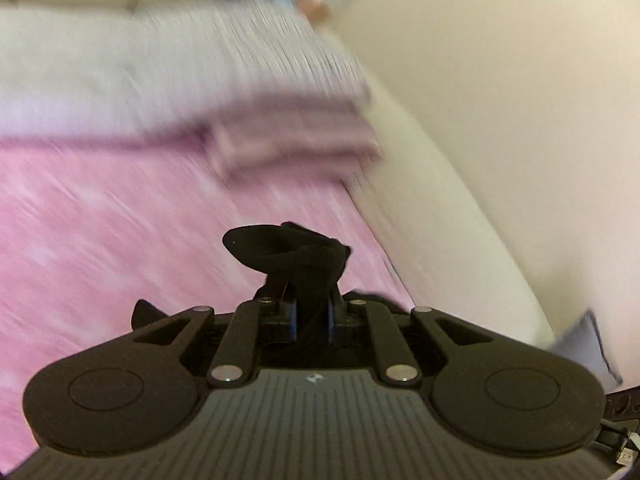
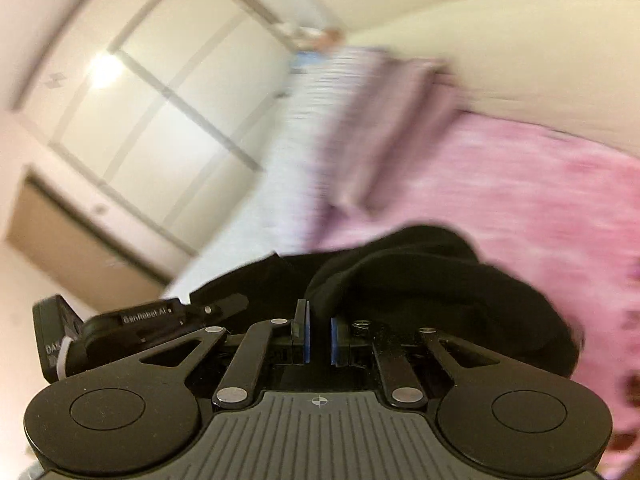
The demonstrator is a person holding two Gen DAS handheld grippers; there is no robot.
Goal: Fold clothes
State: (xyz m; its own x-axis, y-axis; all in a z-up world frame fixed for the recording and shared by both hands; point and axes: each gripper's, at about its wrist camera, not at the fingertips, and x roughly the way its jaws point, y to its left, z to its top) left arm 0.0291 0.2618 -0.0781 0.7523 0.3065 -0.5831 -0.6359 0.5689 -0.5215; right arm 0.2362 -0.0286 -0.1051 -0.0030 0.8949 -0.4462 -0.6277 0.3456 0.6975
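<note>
A black garment (image 1: 296, 256) is bunched between the blue-padded fingers of my left gripper (image 1: 312, 312), which is shut on it and holds it above the pink bedspread (image 1: 120, 220). In the right wrist view the same black garment (image 2: 420, 280) drapes over and ahead of my right gripper (image 2: 319, 336). Its blue pads (image 2: 307, 338) stand close together with cloth passing in at their tips, so it appears shut on the garment. The other gripper's black body (image 2: 132, 320) shows at the left. Both views are blurred by motion.
A folded mauve cloth (image 1: 292, 136) lies on the bed by a white striped sheet (image 1: 200, 48). A cream wall (image 1: 500, 100) runs along the bed's right side. A grey-blue cushion corner (image 1: 584, 344) shows low right. A wardrobe (image 2: 140, 100) stands behind.
</note>
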